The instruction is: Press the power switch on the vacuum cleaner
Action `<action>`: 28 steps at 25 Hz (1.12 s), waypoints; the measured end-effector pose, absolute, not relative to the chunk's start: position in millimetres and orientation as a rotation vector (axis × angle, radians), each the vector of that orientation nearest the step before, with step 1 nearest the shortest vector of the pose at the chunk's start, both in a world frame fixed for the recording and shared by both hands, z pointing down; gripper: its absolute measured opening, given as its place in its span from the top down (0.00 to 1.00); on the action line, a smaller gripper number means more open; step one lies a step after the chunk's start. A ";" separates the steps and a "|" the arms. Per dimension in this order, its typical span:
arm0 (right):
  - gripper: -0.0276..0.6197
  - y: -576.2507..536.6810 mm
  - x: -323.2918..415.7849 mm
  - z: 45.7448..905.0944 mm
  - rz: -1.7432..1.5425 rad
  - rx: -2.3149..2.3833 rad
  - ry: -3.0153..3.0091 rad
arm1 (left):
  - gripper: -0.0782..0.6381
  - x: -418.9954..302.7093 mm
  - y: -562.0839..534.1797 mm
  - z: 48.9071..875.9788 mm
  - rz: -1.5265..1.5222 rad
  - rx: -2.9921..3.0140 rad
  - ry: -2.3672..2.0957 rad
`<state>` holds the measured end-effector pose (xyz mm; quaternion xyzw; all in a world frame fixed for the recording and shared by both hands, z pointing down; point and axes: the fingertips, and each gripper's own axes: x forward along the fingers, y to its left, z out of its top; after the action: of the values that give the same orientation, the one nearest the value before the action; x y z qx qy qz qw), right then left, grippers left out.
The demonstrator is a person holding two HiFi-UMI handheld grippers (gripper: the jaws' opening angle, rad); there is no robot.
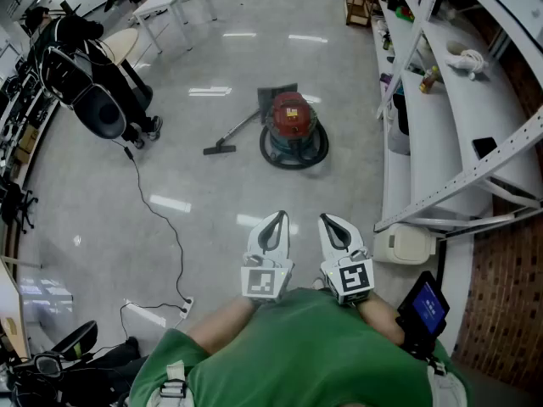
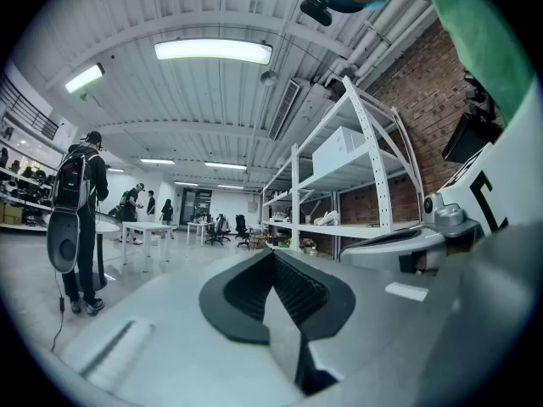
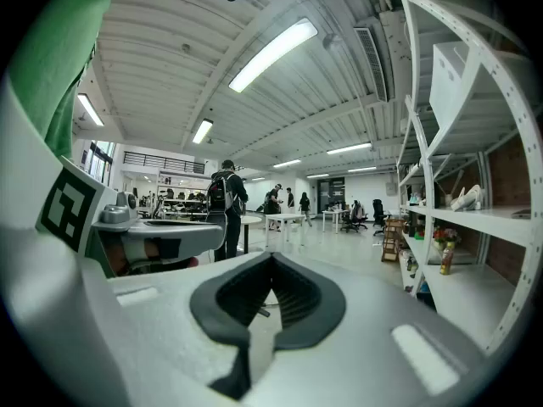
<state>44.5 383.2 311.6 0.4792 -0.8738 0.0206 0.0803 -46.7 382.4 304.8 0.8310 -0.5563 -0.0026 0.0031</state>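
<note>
**Vacuum cleaner well ahead on the floor, both grippers shut and empty**

The red canister vacuum cleaner (image 1: 291,119) stands on the pale polished floor (image 1: 212,197) in the open middle of the room. A black hose (image 1: 293,157) is coiled round its base, and a wand runs off to the left and ends in a dark floor nozzle (image 1: 219,149). In the head view the left hand-held gripper (image 1: 273,224) and the right hand-held gripper (image 1: 336,225) are held side by side close to the person's body. Both point forward, and both are well apart from the machine.

The canister lies almost straight ahead. It sits between the lines of the two grippers, a little nearer the left one's line, so neither hand has a clear advantage in reach. The wand and nozzle lie on the left side of the canister. The side facing the white metal shelving rack (image 1: 475,172) is free of them.

In its own view the left hand-held gripper (image 2: 273,257) has its jaws pressed together at the tips, with nothing between the dark pads. The right hand-held gripper (image 3: 270,263) shows the same. Both gripper views look out level across the room and do not show the vacuum cleaner.

The power switch is too small to make out on the red top. As I judge it, the task has not begun: the person must first close the gap, then lower one closed tip onto the top of the canister.
</note>
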 end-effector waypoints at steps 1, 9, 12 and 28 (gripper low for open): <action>0.95 385.0 44.1 315.0 0.062 1.425 -2.616 | 0.88 -47.0 382.9 304.3 -0.008 2.601 -1.744; 0.95 388.0 46.3 320.3 0.063 1.424 -2.621 | 0.88 -46.7 384.7 304.8 -0.001 2.592 -1.745; 0.95 389.2 49.1 321.6 0.066 1.426 -2.639 | 0.88 -44.6 385.6 304.8 0.001 2.593 -1.744; 0.95 381.1 92.5 326.9 0.099 1.417 -2.673 | 0.88 -2.7 377.8 307.9 0.028 2.582 -1.781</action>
<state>92.5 381.1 326.9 0.4674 -0.8816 0.0325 0.0570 -2.7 377.8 307.9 0.8231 -0.5678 0.0090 0.0026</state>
